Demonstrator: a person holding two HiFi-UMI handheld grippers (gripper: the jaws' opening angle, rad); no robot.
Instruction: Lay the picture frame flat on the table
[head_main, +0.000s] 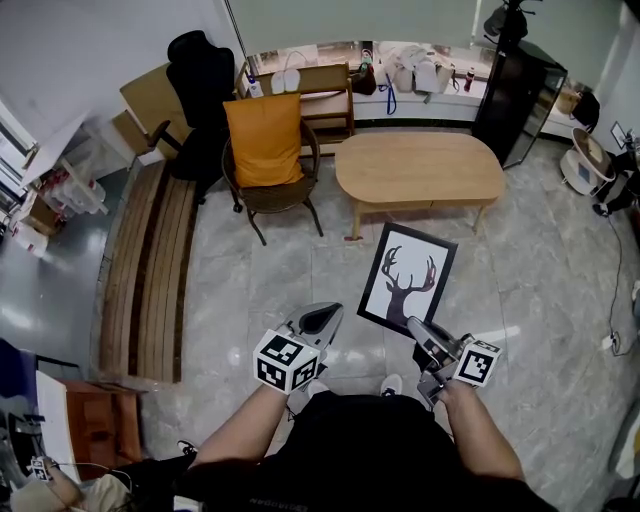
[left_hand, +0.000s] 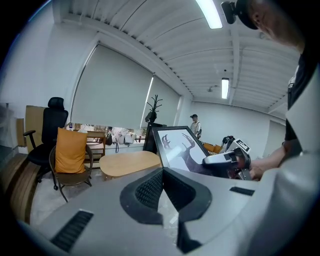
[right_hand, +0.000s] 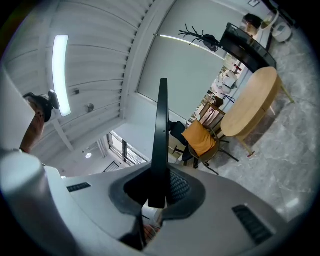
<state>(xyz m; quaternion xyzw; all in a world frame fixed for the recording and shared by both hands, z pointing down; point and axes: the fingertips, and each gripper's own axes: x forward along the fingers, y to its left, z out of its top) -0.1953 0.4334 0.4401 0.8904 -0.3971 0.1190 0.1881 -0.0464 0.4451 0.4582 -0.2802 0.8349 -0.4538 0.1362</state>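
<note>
Picture frame, black-edged, with a deer-head silhouette print: off the floor, tilted, at my 1 o'clock, gripped near its lower corner. Right gripper is clenched on that edge, and its own view shows the frame edge-on between the pads. Left gripper at 11 o'clock, jaws pressed together on nothing, apart from the frame. Step in hand, I judge: the carry. Oval light-wood table at 12 o'clock, well apart. Next move calls for walking forward, tipping the frame level and lowering it onto the tabletop.

No text, label or number is legible.
</note>
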